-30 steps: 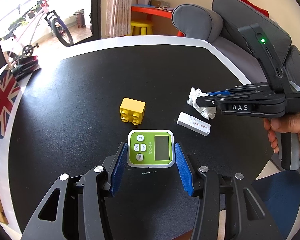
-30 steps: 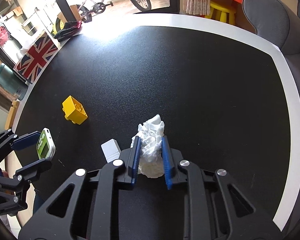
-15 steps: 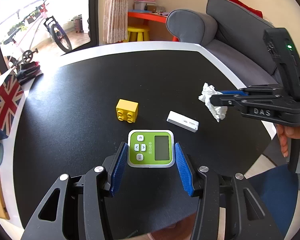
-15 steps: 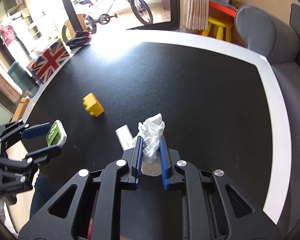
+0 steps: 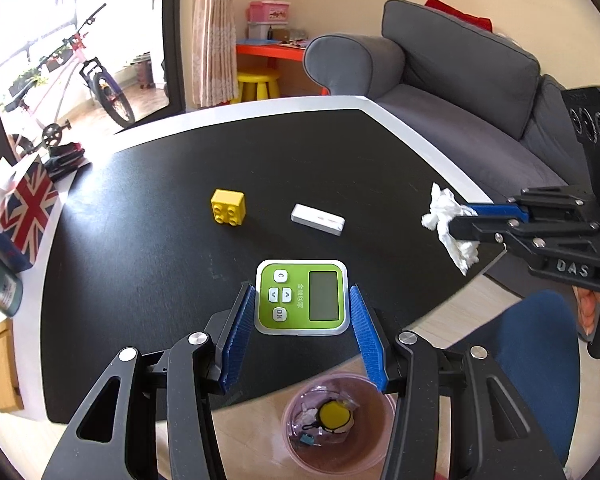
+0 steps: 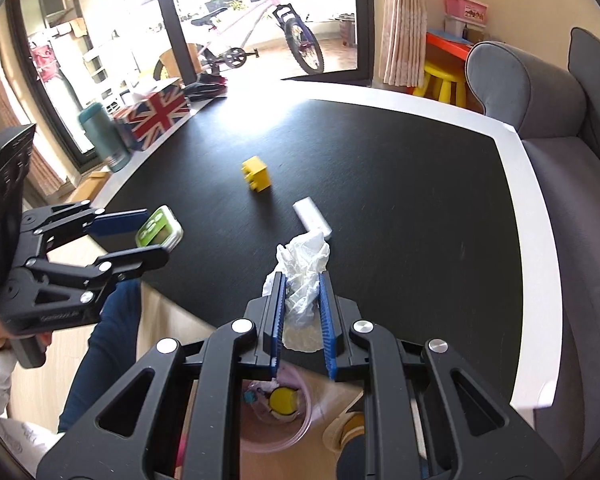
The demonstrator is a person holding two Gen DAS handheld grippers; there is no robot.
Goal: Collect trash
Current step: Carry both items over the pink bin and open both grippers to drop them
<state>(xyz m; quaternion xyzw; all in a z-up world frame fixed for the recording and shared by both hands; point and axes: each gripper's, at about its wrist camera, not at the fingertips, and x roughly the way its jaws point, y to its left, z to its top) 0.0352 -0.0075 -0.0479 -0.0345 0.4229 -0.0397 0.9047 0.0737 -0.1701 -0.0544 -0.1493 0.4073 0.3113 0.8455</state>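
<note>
Both grippers clamping trash: tissue, timer

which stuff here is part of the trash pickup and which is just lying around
Part of the job:
- tissue, clamped in the right gripper
- green timer, held in the left gripper
- pink bin on the floor

Lying about:
- yellow brick
- white test cassette
- flag box
- teal bottle

Grey sofa, yellow stool, red desk, bicycle beyond sunlit glass door, wooden floor
</note>
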